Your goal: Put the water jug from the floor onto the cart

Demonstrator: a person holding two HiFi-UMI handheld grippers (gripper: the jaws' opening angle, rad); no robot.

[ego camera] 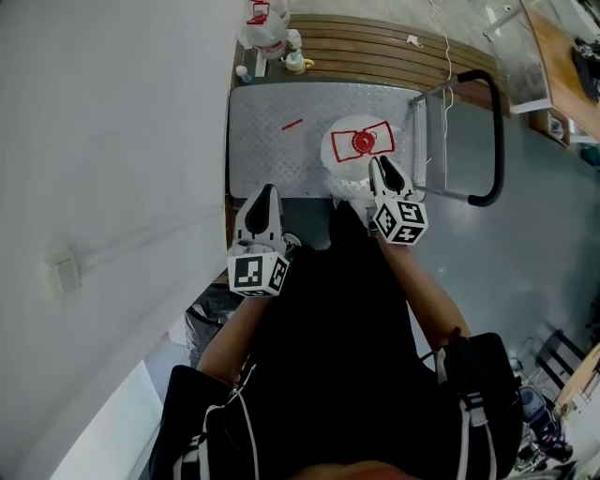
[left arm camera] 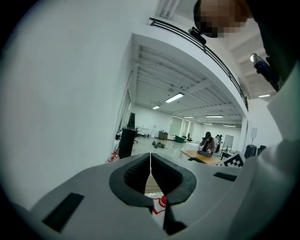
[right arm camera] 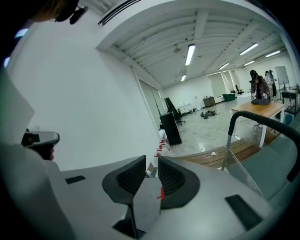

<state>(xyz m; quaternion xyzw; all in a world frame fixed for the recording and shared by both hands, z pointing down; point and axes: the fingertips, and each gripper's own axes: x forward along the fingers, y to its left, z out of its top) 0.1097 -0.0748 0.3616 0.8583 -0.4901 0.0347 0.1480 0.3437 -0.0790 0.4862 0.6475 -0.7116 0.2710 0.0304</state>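
The right tongs hide the water jug's near side; another jug is cut by the top edge.

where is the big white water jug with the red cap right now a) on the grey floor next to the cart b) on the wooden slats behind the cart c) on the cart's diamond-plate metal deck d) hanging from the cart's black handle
c: the head view shows the white red-capped water jug standing upright on the cart's grey diamond-plate deck.
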